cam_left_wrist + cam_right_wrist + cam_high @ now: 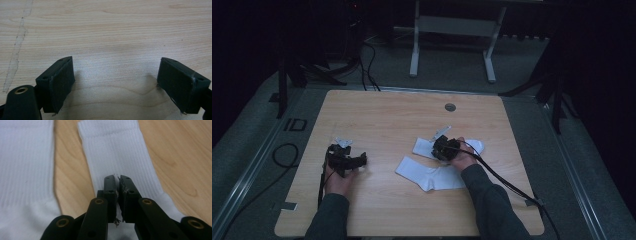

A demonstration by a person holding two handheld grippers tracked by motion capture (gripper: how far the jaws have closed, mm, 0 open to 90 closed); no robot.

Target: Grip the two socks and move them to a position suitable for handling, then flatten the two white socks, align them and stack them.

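Observation:
Two white socks lie flat right of the table's centre. My right gripper [443, 148] sits over the farther sock [473, 145], pointing left. In the right gripper view its jaws [117, 182] are shut on a fold of this ribbed sock [117, 152], and the nearer sock [25, 165] lies beside it on the left. The nearer sock [432, 176] rests by the person's right forearm. My left gripper [348, 159] is at the table's left, well away from both socks. In the left gripper view it [116, 72] is open over bare wood, nothing between its pads.
The wooden table [382, 115] has a grey round grommet [450, 107] near its far edge. A pale scratch [17, 47] marks the wood near the left gripper. A white-legged frame [452, 30] stands beyond the table. Cables [286, 155] lie on the floor at left.

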